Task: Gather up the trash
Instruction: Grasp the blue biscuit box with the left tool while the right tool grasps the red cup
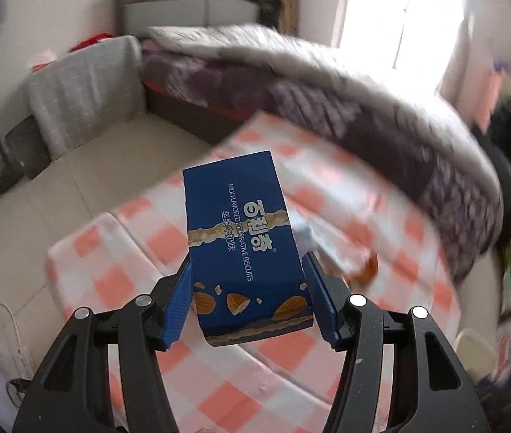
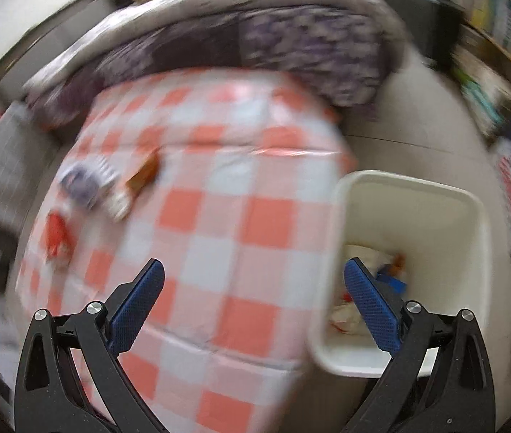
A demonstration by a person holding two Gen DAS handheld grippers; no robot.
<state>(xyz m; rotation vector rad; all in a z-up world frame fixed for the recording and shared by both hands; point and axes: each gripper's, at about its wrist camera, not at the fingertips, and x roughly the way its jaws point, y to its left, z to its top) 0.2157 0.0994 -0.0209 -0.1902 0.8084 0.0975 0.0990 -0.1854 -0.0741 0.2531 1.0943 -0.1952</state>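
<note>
Left tongs (image 1: pixel 248 281) clenched on a blue biscuit box (image 1: pixel 241 241), pads against its two long sides, box lifted clear above the checkered counter (image 1: pixel 118 281). Right tongs (image 2: pixel 253 299) released, nothing between the pads, hanging over the counter edge. White bin (image 2: pixel 414 216) sits on the floor just right of and below the right tongs, already holding some wrappers. More trash remains on the counter, ahead-left of the right tongs: an orange wrapper (image 2: pixel 143 175), a purple-white packet (image 2: pixel 87 180), a red piece (image 2: pixel 57 238). Both views heavily blurred.

Step, I'd say: carrying the box to the bin. Next the left tongs need to get the box over the bin opening, then let go. The right tongs look free for the next piece.
</note>
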